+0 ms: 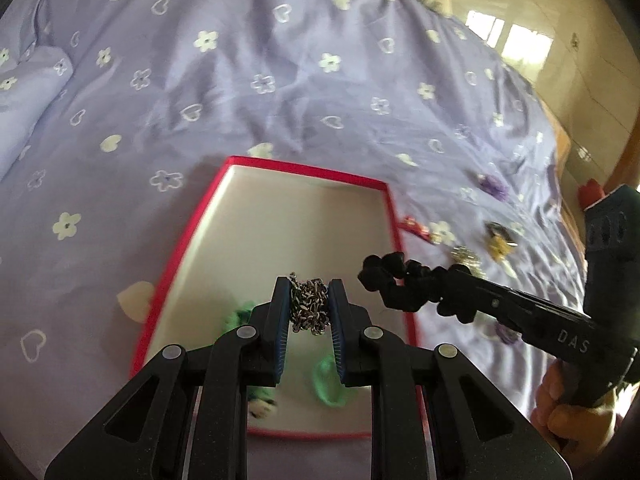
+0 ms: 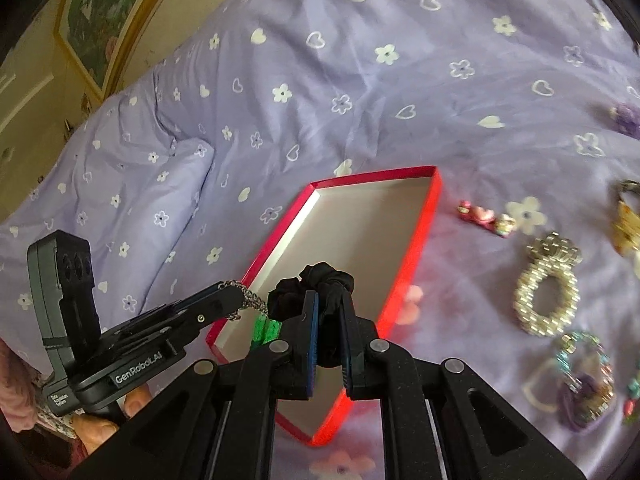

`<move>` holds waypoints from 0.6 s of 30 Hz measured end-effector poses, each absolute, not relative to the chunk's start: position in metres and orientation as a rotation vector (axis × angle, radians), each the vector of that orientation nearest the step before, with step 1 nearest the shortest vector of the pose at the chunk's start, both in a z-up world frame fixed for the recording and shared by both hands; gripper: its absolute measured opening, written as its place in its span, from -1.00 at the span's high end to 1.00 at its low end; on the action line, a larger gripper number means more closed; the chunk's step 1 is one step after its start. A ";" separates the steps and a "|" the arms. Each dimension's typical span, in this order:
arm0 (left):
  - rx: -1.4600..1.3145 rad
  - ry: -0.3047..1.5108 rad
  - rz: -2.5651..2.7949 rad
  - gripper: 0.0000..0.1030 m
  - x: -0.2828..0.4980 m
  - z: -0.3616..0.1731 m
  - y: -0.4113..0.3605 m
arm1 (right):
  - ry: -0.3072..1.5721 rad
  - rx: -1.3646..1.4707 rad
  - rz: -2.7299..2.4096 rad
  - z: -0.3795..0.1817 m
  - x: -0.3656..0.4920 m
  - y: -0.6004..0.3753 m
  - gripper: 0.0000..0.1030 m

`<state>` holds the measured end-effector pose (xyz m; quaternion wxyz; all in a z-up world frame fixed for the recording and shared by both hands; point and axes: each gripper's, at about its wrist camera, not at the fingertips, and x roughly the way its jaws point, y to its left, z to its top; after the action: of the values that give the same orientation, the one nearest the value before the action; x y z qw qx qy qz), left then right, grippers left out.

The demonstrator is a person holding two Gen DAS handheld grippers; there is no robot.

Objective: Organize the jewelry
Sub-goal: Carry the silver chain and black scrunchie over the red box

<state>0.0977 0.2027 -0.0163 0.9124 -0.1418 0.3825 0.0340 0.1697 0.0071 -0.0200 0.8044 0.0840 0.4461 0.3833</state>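
Your left tool (image 1: 309, 308) clamps a bunched silver chain (image 1: 308, 305) above the shallow red-rimmed box (image 1: 394, 216); your right tool (image 2: 328, 320) pinches a black fabric scrunchie (image 2: 326, 276) over it. Only the right view shows the beaded silver bracelet (image 2: 548, 288) on the lilac bedspread (image 2: 360, 92).

Silver chain (image 1: 308, 306) bunched, black scrunchie (image 2: 328, 280) crumpled — both above the red-rimmed box (image 1: 394, 216).
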 end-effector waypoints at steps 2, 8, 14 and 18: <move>-0.293 0.794 0.089 0.68 0.103 -0.022 0.212 | 0.966 0.166 0.820 -0.025 0.175 0.017 0.83; -0.295 0.835 0.125 0.68 0.125 -0.042 0.233 | 0.991 0.083 0.811 -0.042 0.187 0.047 0.83; -0.272 0.895 0.140 0.68 0.136 -0.064 0.236 | 1.018 -0.019 0.803 -0.059 0.190 0.069 0.82; -0.270 0.926 0.152 0.68 0.136 -0.074 0.236 | 1.045 -0.055 0.806 -0.067 0.189 0.076 0.82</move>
<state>0.1361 0.2360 -0.0744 0.8831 -0.1296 0.4450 0.0731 0.1889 0.0762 -0.0670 0.7897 -0.0256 0.4854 0.3743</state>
